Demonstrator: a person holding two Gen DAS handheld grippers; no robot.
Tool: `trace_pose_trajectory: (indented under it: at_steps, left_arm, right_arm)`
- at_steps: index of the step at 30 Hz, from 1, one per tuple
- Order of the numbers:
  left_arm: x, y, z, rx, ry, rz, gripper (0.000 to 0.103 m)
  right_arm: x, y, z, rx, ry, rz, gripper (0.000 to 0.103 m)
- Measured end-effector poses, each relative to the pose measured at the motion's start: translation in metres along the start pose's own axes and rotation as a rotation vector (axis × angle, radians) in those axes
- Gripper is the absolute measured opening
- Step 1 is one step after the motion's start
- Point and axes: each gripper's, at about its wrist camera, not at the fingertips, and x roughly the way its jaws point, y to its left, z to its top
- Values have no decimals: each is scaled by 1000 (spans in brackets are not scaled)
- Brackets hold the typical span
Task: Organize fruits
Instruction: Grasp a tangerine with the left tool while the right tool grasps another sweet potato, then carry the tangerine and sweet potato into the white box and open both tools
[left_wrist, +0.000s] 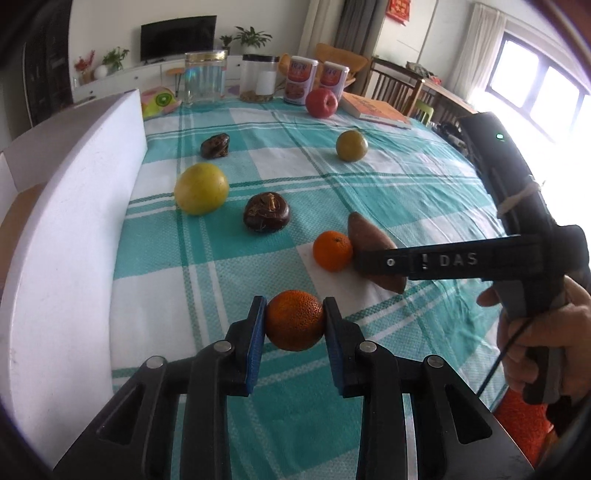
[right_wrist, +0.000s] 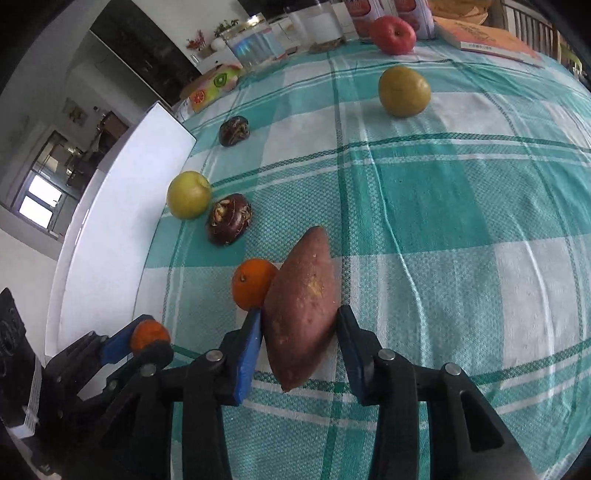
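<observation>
**Both tongs clamped on produce over the checked cloth**

While the left gripper (left_wrist: 294, 320) pinches a dark rough-skinned orange (left_wrist: 294, 319) between its blue pads, the right gripper (right_wrist: 300, 334) is closed on a sweet potato (right_wrist: 301, 314), one pad pressed to each flank of it. In the left wrist view the held orange sits at centre, low in the frame, and the right tool's black body reaches in from 3 o'clock, with a hand (left_wrist: 546, 339) around its handle at 4 o'clock.

On the teal-and-white tablecloth (right_wrist: 461, 206), a smaller orange (right_wrist: 254, 283) touches the sweet potato's side at about 10 o'clock from the right gripper. Farther along the same line lie a dark brown water chestnut (right_wrist: 229, 219) and, just beside it, a yellow-green pear (right_wrist: 188, 194). A second dark chestnut (right_wrist: 234, 130) sits near 11 o'clock, well apart from those. A greenish round fruit (right_wrist: 404, 91) lies at 1 o'clock, and a red apple (right_wrist: 393, 35) beyond it near the far edge, next to a book (right_wrist: 491, 38).

A white board (left_wrist: 66, 229) stands along the cloth's edge at 9 o'clock in the left wrist view. Clear jars (left_wrist: 205, 79) and two printed tins (left_wrist: 317, 79) line the far side at 12 o'clock.
</observation>
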Motion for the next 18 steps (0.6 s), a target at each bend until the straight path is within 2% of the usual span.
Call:
trace_pose_trajectory:
  at_steps: [5,8,11,14,18]
  left_arm:
    - [-10,-5,-9,-9,22,-43,31]
    - [-23,-10,-14,5,8,-64,31]
    - [-30,-14,-21,16,11,-75,31]
    - [-30,-21,-26,22,27,-89,31]
    - [-41,-28,-26,34,20,-97,31]
  right_arm:
    - [0,-1,-2,-3,45,-14,40]
    - [-16,-1,-30,-15,76,-18,40]
    - [-16,4,-53,-40,126,-60,41]
    - [-13,7,-56,-52,111,-75,41]
    - [-9,7,-50,-50,103,-52,42]
